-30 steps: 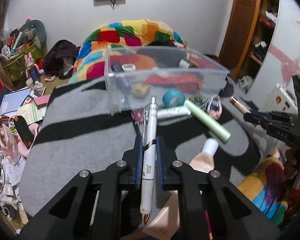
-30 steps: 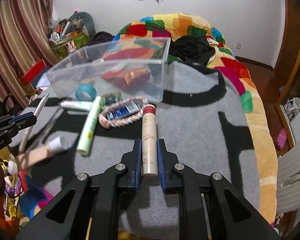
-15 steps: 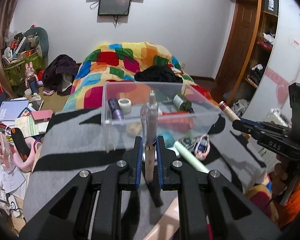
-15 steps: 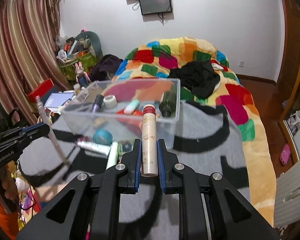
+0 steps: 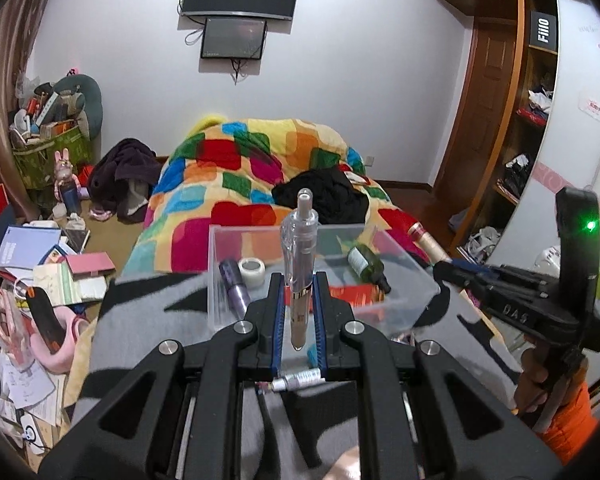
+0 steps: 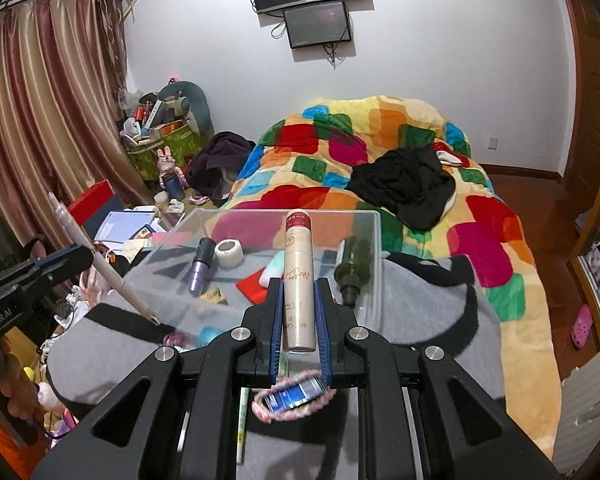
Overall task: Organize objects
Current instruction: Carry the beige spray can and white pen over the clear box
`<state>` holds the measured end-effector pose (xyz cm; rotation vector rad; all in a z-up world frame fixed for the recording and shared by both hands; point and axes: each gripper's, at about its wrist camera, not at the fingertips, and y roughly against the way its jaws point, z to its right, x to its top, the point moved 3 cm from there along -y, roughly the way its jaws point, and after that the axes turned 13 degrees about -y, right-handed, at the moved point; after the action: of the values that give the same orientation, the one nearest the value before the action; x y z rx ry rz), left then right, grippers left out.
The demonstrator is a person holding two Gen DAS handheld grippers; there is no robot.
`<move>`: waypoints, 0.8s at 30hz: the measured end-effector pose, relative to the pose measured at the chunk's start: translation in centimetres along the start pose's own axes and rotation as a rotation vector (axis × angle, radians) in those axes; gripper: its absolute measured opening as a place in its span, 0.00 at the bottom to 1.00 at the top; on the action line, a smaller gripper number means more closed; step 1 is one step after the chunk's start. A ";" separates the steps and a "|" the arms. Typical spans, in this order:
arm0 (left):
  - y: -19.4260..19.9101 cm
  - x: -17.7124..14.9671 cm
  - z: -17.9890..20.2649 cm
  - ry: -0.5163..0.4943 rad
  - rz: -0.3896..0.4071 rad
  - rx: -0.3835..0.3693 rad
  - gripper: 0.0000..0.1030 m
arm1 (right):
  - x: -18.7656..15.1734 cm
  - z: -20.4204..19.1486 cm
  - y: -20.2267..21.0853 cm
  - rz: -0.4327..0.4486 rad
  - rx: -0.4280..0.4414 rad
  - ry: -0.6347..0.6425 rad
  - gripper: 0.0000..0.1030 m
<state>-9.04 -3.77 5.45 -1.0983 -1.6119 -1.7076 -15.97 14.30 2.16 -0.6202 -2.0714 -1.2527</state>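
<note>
Grey-and-black blanket [image 6: 412,300] covers the surface I'm working over, with a colourful quilt [image 6: 380,152] on the bed behind. I see my left tool [image 5: 299,312] clamped on a pen [image 5: 300,264], held upright just in front of the clear plastic box [image 5: 412,276]. My right tool [image 6: 299,312] grips a beige tube with a red cap [image 6: 298,280], raised at the box's near wall. Inside the box lie a purple bottle [image 6: 201,266], a roll of white tape [image 6: 229,253] and a dark green bottle [image 6: 352,268].

Both wrist views over clear bin [image 5: 320,240]
</note>
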 end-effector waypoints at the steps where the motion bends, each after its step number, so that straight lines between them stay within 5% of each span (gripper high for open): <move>1: -0.1 0.4 -0.1 -0.002 0.005 0.007 0.12 | 0.2 -0.1 -0.5 -0.007 0.005 0.001 0.13; 8: -1.3 2.1 -1.0 -0.017 0.020 0.100 0.12 | 0.8 -0.7 -3.7 -0.064 0.005 0.012 0.13; 17: -6.3 0.5 -1.9 -0.029 -0.103 0.225 0.12 | 0.3 -0.1 -7.3 -0.146 -0.025 0.040 0.13; 24: -9.2 -0.8 0.6 -0.096 -0.182 0.174 0.12 | 0.2 0.8 -9.2 -0.205 -0.039 0.033 0.13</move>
<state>-16.17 -2.06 -0.14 -0.9874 -1.9333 -1.6100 -22.46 11.00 -3.49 -0.4093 -2.1299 -1.4101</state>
